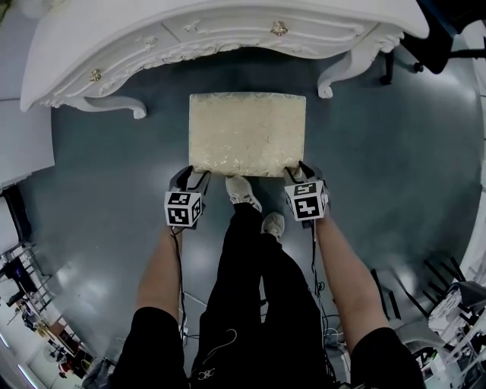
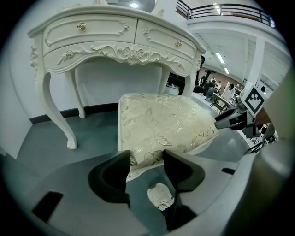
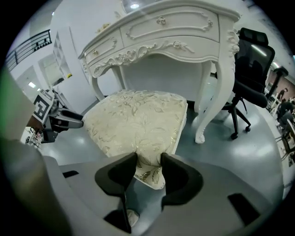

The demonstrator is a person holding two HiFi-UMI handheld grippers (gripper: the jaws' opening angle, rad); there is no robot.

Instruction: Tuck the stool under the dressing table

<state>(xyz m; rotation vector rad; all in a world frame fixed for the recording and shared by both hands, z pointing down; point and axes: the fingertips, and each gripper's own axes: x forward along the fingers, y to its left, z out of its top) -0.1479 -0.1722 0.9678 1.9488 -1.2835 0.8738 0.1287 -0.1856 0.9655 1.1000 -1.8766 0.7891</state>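
**Gripping stool by both near corners**

Left gripper (image 1: 190,173) is clamped on the near-left cushion corner of the stool (image 1: 247,133). Stool stands on the floor just before the table (image 1: 228,23), in line with the gap between its front legs, not yet under. Right gripper (image 1: 298,169) pinches the near-right corner.

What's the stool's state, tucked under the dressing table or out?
Out: the stool stands in front of the dressing table, floor showing between them.

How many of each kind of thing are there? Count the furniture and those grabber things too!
Dressing table: 1
Stool: 1
Black office chair: 1
Grippers: 2 (left gripper, right gripper)
Total: 5
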